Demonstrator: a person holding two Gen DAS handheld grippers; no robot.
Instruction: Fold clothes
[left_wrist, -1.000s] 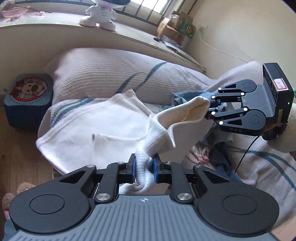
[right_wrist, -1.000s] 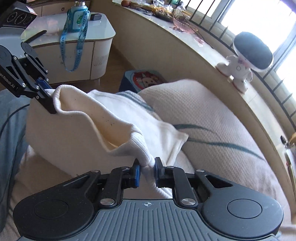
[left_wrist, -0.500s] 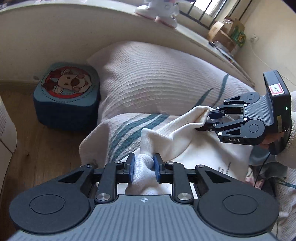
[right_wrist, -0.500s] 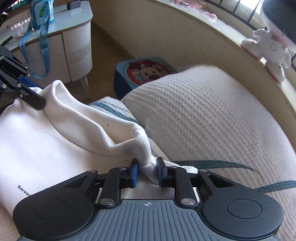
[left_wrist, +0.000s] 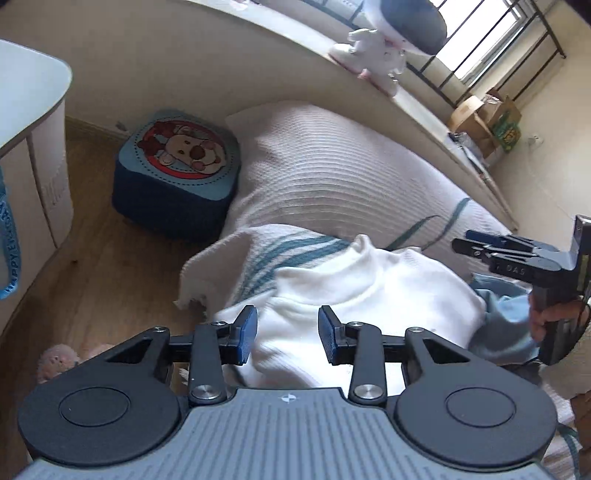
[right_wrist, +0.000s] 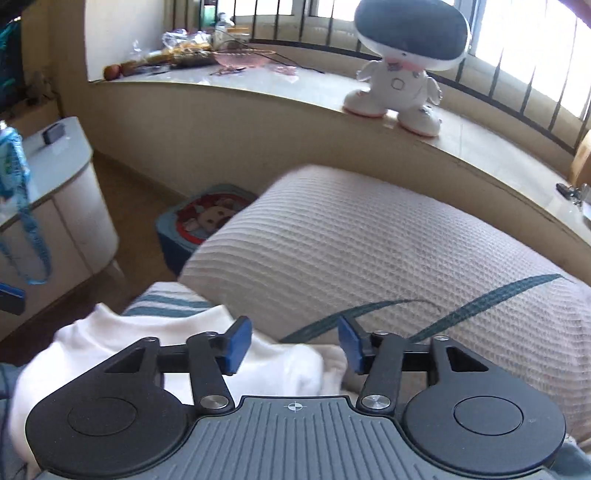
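Both tongs stand released, jaws opening. We see the left tongs (left_wrist: 287, 334) with blue pads apart over the white garment (left_wrist: 369, 295), cloth below the gap but not pressed. The right tongs (right_wrist: 293, 345) likewise spread, the garment's edge lying under the near pad, nothing clamped.

The white garment lies bunched on the bed, just in front of the big waffle-weave pillow (right_wrist: 369, 258) with teal stripes. A second striped cloth (left_wrist: 258, 254) shows beside the pillow, partly under the garment.

Writing: in the left view the right tongs' side reads "DAS", letters before it cut off. A blue lanyard (left_wrist: 11, 258), left of the pillow, reads "HAPPY E…", the rest out of frame. We find no legible print on the garment.

A blue stool (left_wrist: 177, 173) with a cartoon animal face sits on the floor, left of the pillow. A white toy robot (right_wrist: 399, 74) stands on the window ledge behind the pillow. A cardboard box (left_wrist: 484, 125) at the ledge's far end bears green print, too small to read.

A hand (left_wrist: 543, 317) grips the right tongs' handle, mostly cut off. Pale blue cloth (left_wrist: 506, 310) by it: we cannot tell what it is.
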